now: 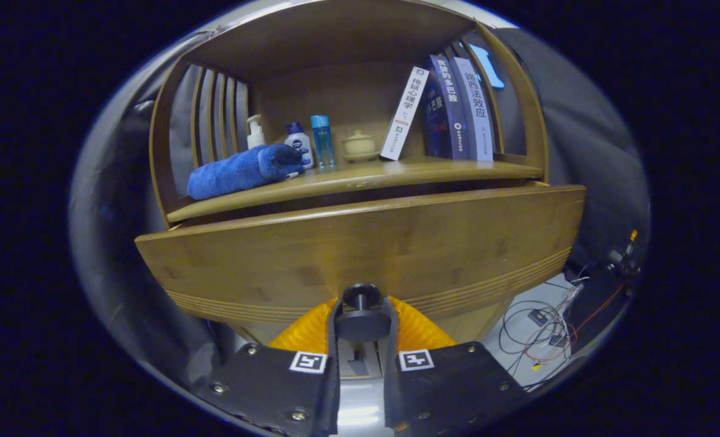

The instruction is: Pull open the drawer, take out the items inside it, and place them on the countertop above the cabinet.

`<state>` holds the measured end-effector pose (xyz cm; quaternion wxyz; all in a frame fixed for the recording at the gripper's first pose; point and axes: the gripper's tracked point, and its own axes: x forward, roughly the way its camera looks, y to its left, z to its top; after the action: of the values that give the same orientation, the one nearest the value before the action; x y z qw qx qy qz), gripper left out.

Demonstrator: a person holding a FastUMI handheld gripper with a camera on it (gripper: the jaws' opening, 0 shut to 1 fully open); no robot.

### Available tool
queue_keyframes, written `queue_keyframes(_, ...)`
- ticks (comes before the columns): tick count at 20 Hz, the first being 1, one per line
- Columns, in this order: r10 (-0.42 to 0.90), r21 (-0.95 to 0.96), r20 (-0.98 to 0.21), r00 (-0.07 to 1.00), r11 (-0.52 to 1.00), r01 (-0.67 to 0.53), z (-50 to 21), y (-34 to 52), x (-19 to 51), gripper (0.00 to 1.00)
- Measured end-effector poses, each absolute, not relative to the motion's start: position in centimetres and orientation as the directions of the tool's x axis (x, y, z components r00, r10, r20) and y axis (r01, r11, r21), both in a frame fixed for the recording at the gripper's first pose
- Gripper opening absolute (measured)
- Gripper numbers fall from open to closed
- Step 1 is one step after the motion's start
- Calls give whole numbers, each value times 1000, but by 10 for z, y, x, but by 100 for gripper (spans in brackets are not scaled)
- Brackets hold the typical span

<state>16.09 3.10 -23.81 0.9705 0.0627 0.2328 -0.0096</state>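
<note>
- Drawer (360, 243) stands partly pulled out from under the countertop (360, 176); its front panel faces the camera and its inside is hidden.
- Gripper (361, 321) is clamped on the drawer's round knob (361, 295), a finger on each side.
- Rolled blue towel (238, 171), bottles and books sit on the countertop beyond.
- Left, as I judge: finish the pull, lift items out.

My claw (361, 325) is clamped on the drawer's dark knob (361, 298), the wooden drawer front (360, 255) pulled out beneath the shelf holding a blue towel (238, 171) and books (450, 112).
</note>
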Motion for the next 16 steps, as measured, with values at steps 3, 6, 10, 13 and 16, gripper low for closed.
queue_keyframes(3,2,114,-453,891,992,55,-236,30,145,29)
queue_keyframes(6,-2,115,-452,892,991,61,-234,28,125,29)
queue_keyframes(10,-23,96,-476,879,992,77,-238,26,92,29)
queue_keyframes(13,-35,88,-474,880,992,88,-234,25,77,29)
queue_keyframes(16,-47,80,-482,875,992,98,-236,23,63,29)
